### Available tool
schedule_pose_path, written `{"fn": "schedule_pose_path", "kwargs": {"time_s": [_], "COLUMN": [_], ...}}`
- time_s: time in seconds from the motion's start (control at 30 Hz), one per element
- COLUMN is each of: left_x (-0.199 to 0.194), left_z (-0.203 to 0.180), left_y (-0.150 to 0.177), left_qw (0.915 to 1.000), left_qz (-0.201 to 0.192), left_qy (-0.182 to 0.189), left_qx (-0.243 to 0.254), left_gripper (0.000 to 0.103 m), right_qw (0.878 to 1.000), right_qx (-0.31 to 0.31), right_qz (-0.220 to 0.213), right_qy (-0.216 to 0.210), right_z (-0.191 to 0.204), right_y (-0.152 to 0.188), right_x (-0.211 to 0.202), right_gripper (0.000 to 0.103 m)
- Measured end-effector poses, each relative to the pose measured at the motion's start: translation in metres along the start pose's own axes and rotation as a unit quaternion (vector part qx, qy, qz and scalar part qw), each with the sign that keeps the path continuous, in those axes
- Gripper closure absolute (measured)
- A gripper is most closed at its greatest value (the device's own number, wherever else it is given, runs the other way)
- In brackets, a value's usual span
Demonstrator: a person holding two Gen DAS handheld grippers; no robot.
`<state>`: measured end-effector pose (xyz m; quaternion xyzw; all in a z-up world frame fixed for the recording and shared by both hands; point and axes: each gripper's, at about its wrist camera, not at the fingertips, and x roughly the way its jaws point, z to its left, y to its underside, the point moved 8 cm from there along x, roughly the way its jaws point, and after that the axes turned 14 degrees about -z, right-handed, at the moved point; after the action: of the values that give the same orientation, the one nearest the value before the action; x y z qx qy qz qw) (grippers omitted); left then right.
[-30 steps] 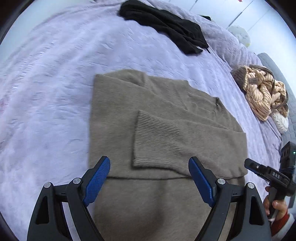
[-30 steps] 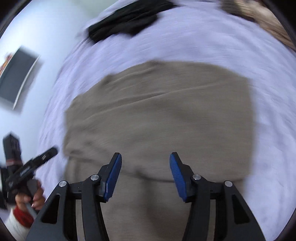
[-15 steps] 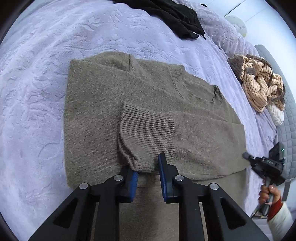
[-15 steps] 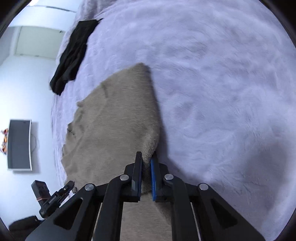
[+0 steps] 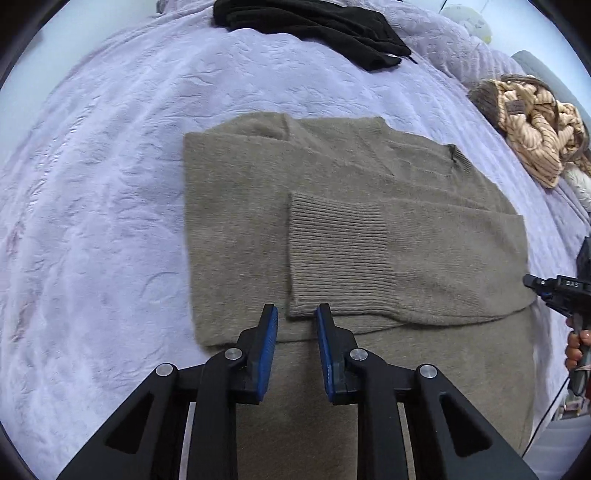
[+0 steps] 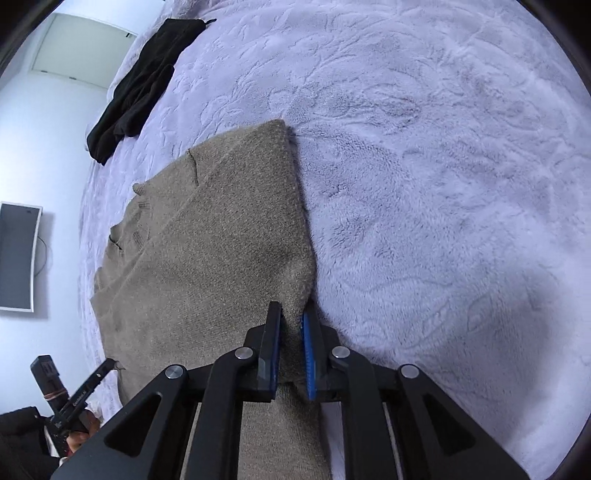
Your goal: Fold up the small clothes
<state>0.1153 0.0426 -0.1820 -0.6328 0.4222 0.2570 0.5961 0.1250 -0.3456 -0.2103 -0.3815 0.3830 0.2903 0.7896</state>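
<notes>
- Readable writing: "DAS"-like letters on the black handle of the right gripper [image 5: 554,291] at the right edge of the left wrist view; rest too small to read.
- Left gripper [image 5: 295,325]: jaws parted by a narrow gap, nothing between the blue pads, tips just beside the corner of the ribbed cuff [image 5: 332,254].
- Right gripper [image 6: 291,325]: jaws nearly closed, pinching the side edge of the taupe sweater [image 6: 207,243]; knit bunches between the pads.
- Person's hand [image 5: 576,343] wraps the right gripper's handle; red cuff at the wrist.
- Taupe sweater lies flat on the lavender bed [image 5: 92,206], sleeve folded across the body, cuff on top.
- Sweater spreads ahead of and under both grippers.
- Black garment [image 5: 314,26] at the far end of the bed, well apart from the sweater.
- Striped tan knit pile [image 5: 532,125] at the right edge of the bed.
- Wall screen [image 6: 16,254] left in the right wrist view.
</notes>
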Motion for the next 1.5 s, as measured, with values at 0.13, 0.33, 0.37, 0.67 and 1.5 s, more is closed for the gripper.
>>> {"fn": "schedule_pose_path", "kwargs": {"time_s": [0.13,0.33,0.37,0.67,1.5], "left_x": [-0.006,-0.007,-0.009,-0.013,0.062], "left_z": [0.006,0.005,0.005,0.033,0.075], "left_y": [0.002,0.020,0.023,0.002,-0.085], "left_qw": [0.9995,0.9993,0.9992,0.9970,0.9838], "left_qz": [-0.014,0.014,0.015,0.003,-0.014], "left_qy": [-0.028,-0.034,-0.037,-0.033,0.092], "left_qx": [0.000,-0.005,-0.006,-0.069,-0.153], "left_gripper": [0.029,0.028,0.026,0.025,0.079], "right_qw": [1.000,0.999,0.999,0.997,0.987], "right_qx": [-0.019,-0.029,-0.030,-0.066,0.088], "right_qz": [-0.002,-0.008,-0.009,-0.004,0.011], "right_qy": [0.024,0.036,0.037,0.031,-0.136], "right_z": [0.004,0.015,0.018,0.033,0.014], "right_y": [0.000,0.008,0.011,0.026,-0.055], "right_x": [-0.008,-0.022,-0.024,-0.036,0.022], "right_gripper": [0.085,0.074,0.067,0.051,0.091]}}
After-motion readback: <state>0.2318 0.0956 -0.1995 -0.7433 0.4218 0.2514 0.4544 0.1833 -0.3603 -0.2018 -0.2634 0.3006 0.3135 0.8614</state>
